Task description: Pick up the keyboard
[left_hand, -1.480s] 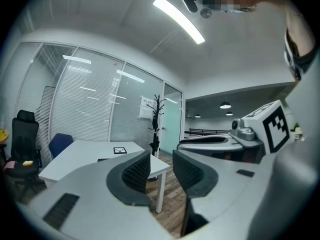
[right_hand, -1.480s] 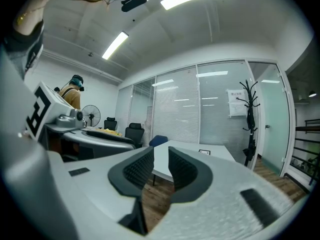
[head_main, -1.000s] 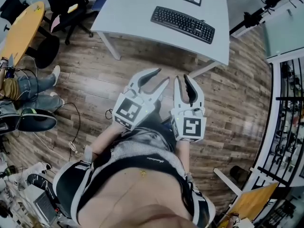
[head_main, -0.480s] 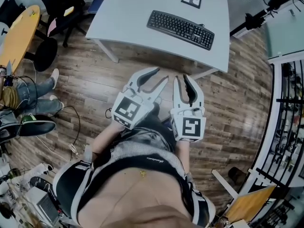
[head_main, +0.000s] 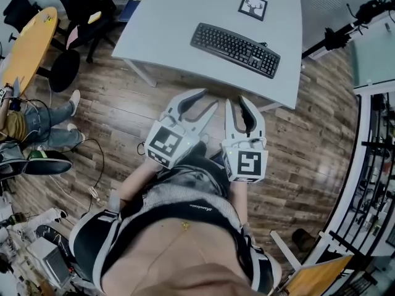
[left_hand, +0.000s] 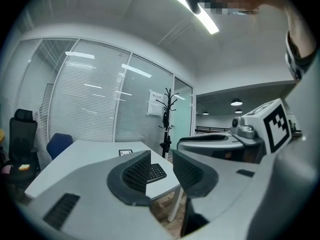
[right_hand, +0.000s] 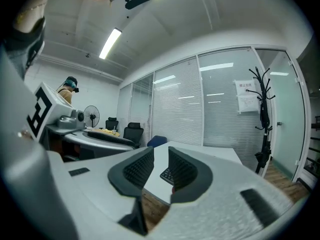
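**A:** What sort of room is it?

**B:** An office with a wood-plank floor (head_main: 117,103). A pale grey table (head_main: 166,17) stands far from the person. The keyboard (head_main: 235,41) lies on it, askew, toward the right side and close to the near edge. A marker card (head_main: 252,6) lies just beyond the keyboard, not touching it. Black chairs (head_main: 83,5) stand at the far left, beside a yellow round top (head_main: 28,42).

**A:** And the tongs?

**B:** Both are close to the body, over the floor and well short of the table. The left tongs (head_main: 210,98) stand moderately apart. The right tongs (head_main: 235,100) leave only a narrow gap. Neither holds anything.

**A:** What do the gripper views add?

**B:** The walls and ceiling: glass partitions with blinds (left_hand: 90,99), a coat stand (left_hand: 166,115) and strip lights (left_hand: 197,9). The right gripper view alone shows a pedestal fan (right_hand: 91,118) at the far left. Only the head view shows a seated person's legs (head_main: 46,119) at the left and cables (head_main: 92,165) on the floor.
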Available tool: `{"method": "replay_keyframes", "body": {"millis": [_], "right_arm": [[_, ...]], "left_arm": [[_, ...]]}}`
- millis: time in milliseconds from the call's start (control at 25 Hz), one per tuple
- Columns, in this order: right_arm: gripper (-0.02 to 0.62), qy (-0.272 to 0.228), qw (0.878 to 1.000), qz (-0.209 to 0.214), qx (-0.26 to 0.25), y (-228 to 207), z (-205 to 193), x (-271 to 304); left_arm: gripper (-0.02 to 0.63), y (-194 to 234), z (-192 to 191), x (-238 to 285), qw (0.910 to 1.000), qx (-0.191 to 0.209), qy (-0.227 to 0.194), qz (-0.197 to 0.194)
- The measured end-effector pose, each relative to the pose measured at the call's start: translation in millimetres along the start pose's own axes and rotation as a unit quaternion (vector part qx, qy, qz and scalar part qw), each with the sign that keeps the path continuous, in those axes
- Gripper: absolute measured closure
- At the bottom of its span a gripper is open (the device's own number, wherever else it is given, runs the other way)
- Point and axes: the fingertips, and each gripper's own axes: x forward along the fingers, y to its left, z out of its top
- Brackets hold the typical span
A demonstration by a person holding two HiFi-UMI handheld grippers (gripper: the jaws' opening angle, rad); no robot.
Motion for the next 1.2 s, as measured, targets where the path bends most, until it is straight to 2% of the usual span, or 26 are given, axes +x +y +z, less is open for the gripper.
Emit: {"method": "replay_keyframes", "body": {"millis": [360,800,1200], "right_arm": [[0.503,-0.012,1.0,0.02,-0.016,-31.9,6.5,16.3],[0.503,-0.016,1.0,0.002,-0.011,-54.1,6.4,7.7],[0.503,-0.01,1.0,-0.011,-0.015,-71.2,7.1,27.1]], "left_arm": [[0.479,2.2,8.0,32.6,0.9999,-0.007,-0.009,0.013],[0.479,-9.4,16.8,50.1,0.9999,-0.006,-0.014,0.004],[0.479,10.8,21.8,73.7,0.9998,-0.009,-0.015,-0.002]]}}
